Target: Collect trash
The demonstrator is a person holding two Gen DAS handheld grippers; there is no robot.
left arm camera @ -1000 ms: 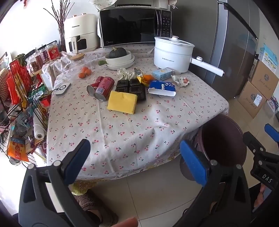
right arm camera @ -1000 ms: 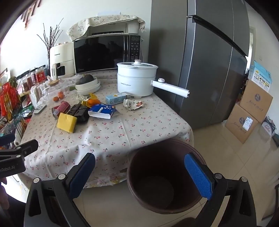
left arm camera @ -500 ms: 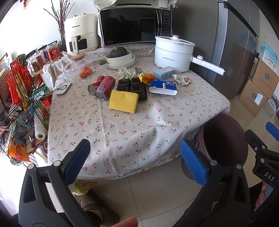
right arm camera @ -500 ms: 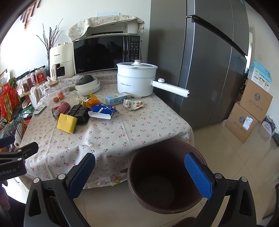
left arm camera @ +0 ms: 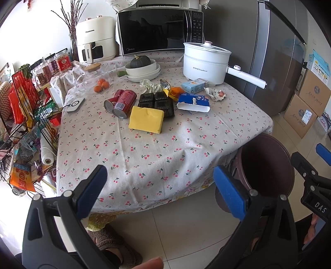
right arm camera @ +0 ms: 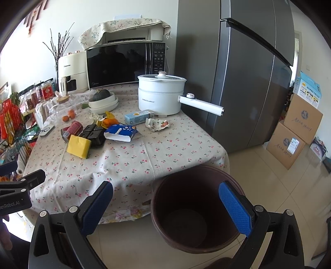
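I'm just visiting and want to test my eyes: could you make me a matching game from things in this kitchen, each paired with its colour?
Things:
1. sponge
2. bin
3. pot
4. cans

Colours:
A. white
B. red
C. yellow
D. dark brown

Pairs: 1-C, 2-D, 3-A, 4-B

We see a table with a cherry cloth in the middle of the frame, and a black microwave stands at its back against a white wall. A tall gray fridge fills the upper right. Cardboard boxes sit on the pale tile floor at the right.
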